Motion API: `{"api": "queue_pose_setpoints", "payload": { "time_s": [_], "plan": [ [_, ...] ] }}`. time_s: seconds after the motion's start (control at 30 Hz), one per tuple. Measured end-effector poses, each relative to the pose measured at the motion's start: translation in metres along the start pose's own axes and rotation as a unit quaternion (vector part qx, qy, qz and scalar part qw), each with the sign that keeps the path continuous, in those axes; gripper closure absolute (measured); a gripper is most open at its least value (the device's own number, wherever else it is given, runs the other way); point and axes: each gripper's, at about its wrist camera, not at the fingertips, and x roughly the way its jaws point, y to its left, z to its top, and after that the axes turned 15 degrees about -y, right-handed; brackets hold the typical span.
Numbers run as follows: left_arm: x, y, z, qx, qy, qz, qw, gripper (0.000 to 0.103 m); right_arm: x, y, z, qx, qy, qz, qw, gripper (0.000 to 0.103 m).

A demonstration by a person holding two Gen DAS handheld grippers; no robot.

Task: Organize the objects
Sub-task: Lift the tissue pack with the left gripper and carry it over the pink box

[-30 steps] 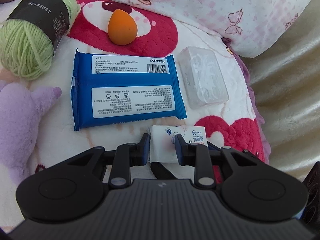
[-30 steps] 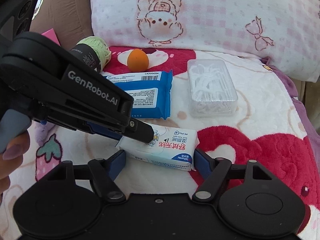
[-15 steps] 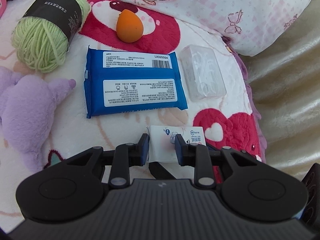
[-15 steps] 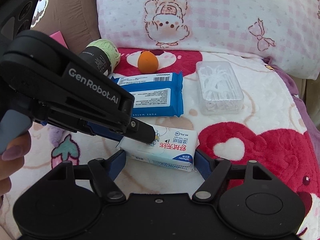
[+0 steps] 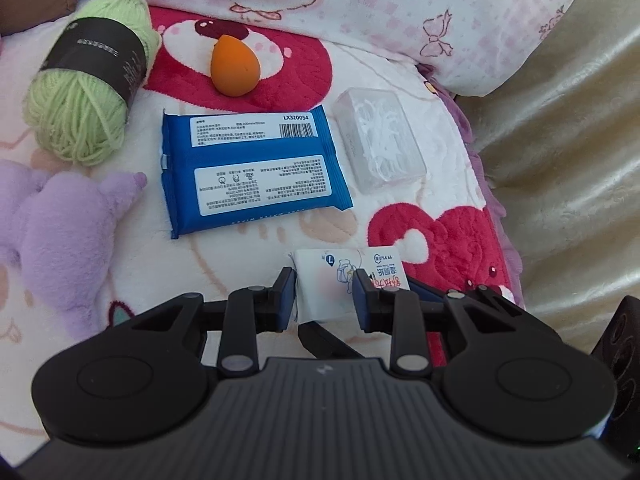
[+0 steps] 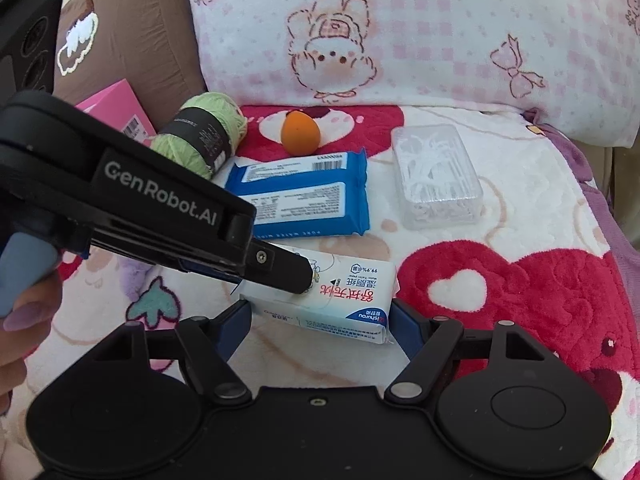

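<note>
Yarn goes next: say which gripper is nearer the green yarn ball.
Left. The left gripper and right gripper both grip the white tissue pack; the green yarn ball lies on the left gripper's side.

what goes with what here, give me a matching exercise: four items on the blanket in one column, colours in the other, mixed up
Things:
1. yarn
2. sponge
3. wipes pack
4. plush toy

Colours:
a. blue
b. purple
c. green
d. orange

Pairs: 1-c, 2-d, 3-a, 4-b
</note>
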Motion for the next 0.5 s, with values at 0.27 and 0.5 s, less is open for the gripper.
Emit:
{"api": "queue_pose_setpoints", "payload": {
  "time_s": [0.27,0.5],
  "plan": [
    [-0.047,0.016,0.008,-0.005,0.000,0.007,1.0000,0.075,-0.021,0.043,0.017,-0.021,-0.011,0.023,0.999,0.024],
    [-0.095,0.041,0.012,-0.020,-0.012,0.021,0.9995,0.075,-0.032,0.088,0.031,-0.042,-0.008,0.054,0.998,0.024]
  ]
}}
